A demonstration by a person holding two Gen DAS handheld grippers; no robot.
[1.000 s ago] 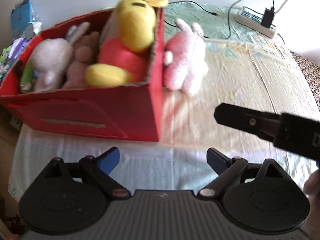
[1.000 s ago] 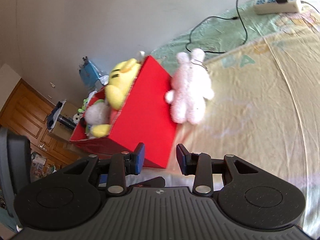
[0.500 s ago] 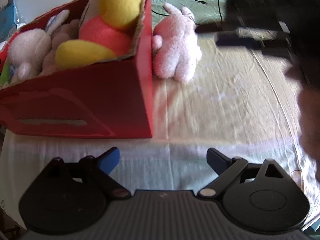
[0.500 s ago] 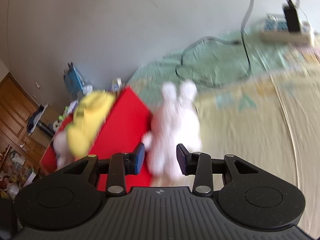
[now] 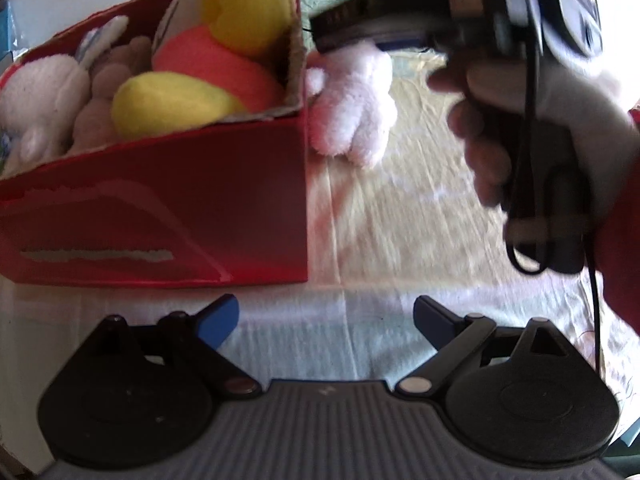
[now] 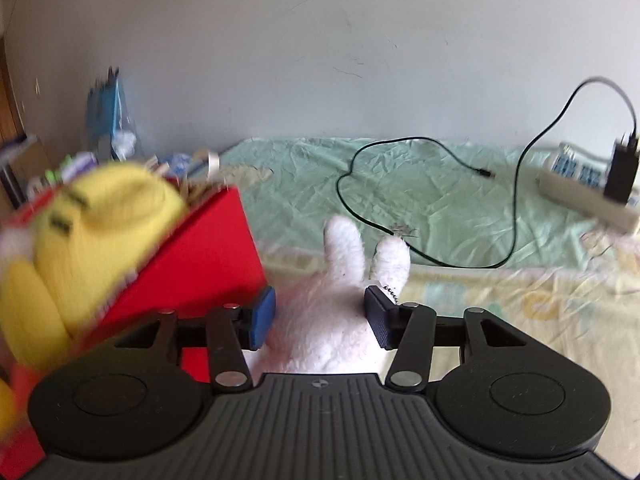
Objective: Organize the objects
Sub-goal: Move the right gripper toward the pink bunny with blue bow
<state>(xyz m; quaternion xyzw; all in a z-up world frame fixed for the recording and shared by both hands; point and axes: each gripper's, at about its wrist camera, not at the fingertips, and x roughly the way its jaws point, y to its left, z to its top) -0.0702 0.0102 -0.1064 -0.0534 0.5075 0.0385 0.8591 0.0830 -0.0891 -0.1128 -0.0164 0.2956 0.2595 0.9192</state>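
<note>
A pink plush bunny (image 5: 352,108) lies on the bed sheet against the right side of the red box (image 5: 160,208). In the right wrist view the bunny (image 6: 344,252) sits between the fingers of my right gripper (image 6: 320,316), which is open around its body, ears pointing away. From the left wrist view the right gripper (image 5: 332,36) hovers over the bunny's head, held by a hand (image 5: 520,120). My left gripper (image 5: 326,316) is open and empty, low in front of the box. A yellow and red plush (image 5: 240,12) fills the box's right end.
A white bunny (image 5: 40,96) and a brownish plush (image 5: 120,60) also lie in the box. A black cable (image 6: 400,240) and a power strip (image 6: 580,192) rest on the green sheet behind the bunny. Clutter stands left of the box near the wall.
My right gripper has moved forward and down onto the pink bunny, and its fingers have spread wider around it. The left gripper has drifted closer to the box.
</note>
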